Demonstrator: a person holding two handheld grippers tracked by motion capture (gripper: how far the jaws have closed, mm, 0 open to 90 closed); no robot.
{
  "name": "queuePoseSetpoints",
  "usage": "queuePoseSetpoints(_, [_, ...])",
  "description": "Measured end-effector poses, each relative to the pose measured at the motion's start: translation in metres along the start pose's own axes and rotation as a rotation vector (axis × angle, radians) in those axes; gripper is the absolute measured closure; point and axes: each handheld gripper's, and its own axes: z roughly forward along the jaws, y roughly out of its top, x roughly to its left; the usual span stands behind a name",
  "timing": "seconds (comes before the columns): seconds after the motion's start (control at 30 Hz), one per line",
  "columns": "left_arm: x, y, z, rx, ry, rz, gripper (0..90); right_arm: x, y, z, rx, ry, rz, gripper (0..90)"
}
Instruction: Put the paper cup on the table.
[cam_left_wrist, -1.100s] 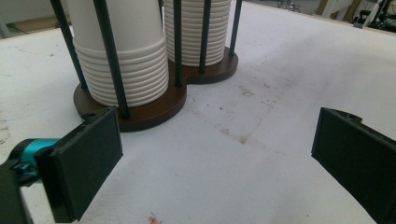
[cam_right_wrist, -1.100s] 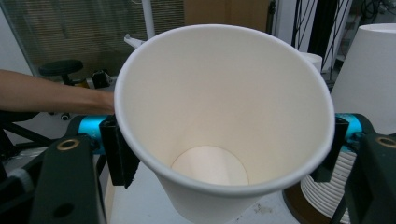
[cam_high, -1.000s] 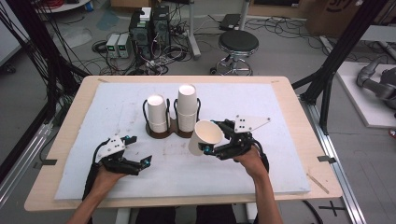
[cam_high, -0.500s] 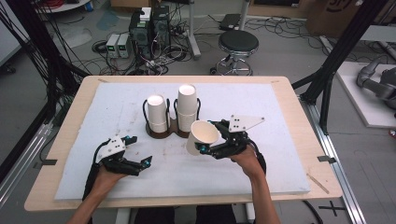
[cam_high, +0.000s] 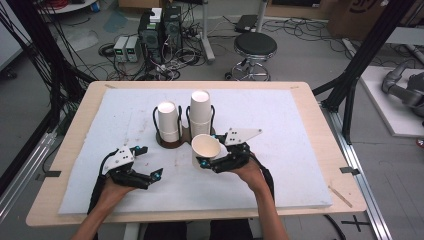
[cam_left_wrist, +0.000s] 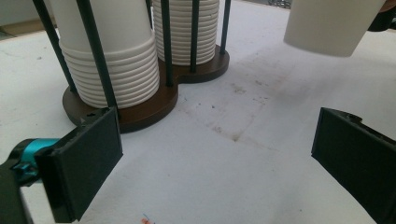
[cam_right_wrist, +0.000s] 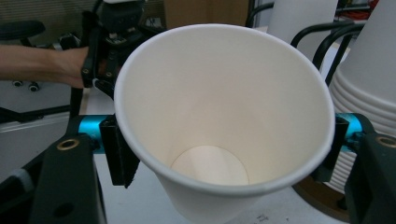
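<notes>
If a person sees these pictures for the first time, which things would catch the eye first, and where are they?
First, the single white paper cup, mouth up, clamped between the fingers of the right gripper just above the white padded table cover. Behind it stands a dark brown wooden two-slot cup holder with black wire posts, holding two stacks of white paper cups. The left gripper rests open at the front left.

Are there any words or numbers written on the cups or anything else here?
None can be read.
White paper cup held in the right gripper: plain, no print.
Stacked white paper cups in the dark brown wooden holder: plain.
Brown cardboard box on the floor in the high view: a dark mark, too blurred and cut off to read.
</notes>
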Motion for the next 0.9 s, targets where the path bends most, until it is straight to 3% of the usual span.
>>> queuePoseSetpoints(0.9, [0.001, 0.000, 0.000, -0.003, -0.015, 0.000, 1.7, 0.004, -0.012, 0.027, 0.153, -0.076, -0.059, 28.0])
